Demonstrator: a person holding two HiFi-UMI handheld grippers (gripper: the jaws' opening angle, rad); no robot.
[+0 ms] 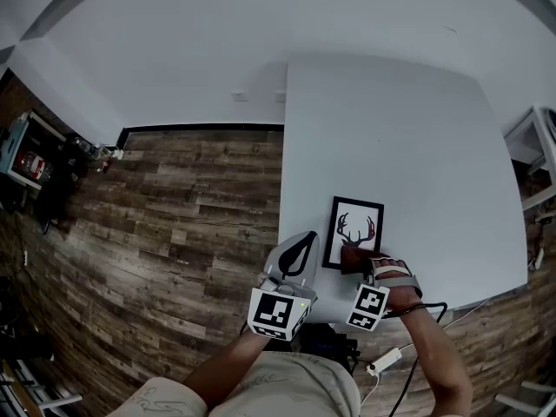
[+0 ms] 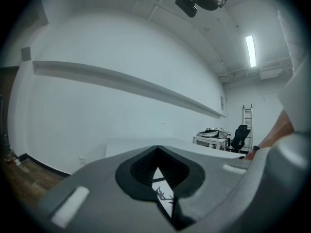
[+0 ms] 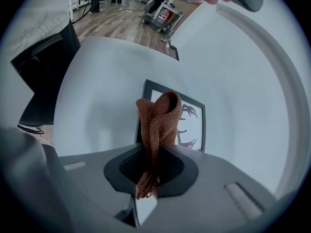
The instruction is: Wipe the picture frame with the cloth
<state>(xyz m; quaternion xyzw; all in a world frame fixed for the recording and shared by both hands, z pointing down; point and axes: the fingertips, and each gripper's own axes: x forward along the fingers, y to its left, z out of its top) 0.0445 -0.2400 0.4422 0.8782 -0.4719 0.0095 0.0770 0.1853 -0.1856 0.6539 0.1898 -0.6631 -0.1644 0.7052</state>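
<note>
A black picture frame (image 1: 354, 233) with a deer-antler print lies flat near the front edge of the white table (image 1: 400, 137). My right gripper (image 1: 363, 266) is shut on a rust-brown cloth (image 1: 353, 258), which rests on the frame's lower right corner. In the right gripper view the cloth (image 3: 158, 125) stands folded between the jaws, over the frame (image 3: 192, 118). My left gripper (image 1: 301, 248) sits just left of the frame at the table's edge, jaws shut with nothing in them. A sliver of the frame's print (image 2: 164, 194) shows through its jaws.
Wood floor (image 1: 182, 224) spreads left of the table. A shelf with items (image 1: 30, 159) stands far left. A white rack (image 1: 537, 146) is at the right edge. Cables and a white plug (image 1: 387, 359) hang below the table's front edge.
</note>
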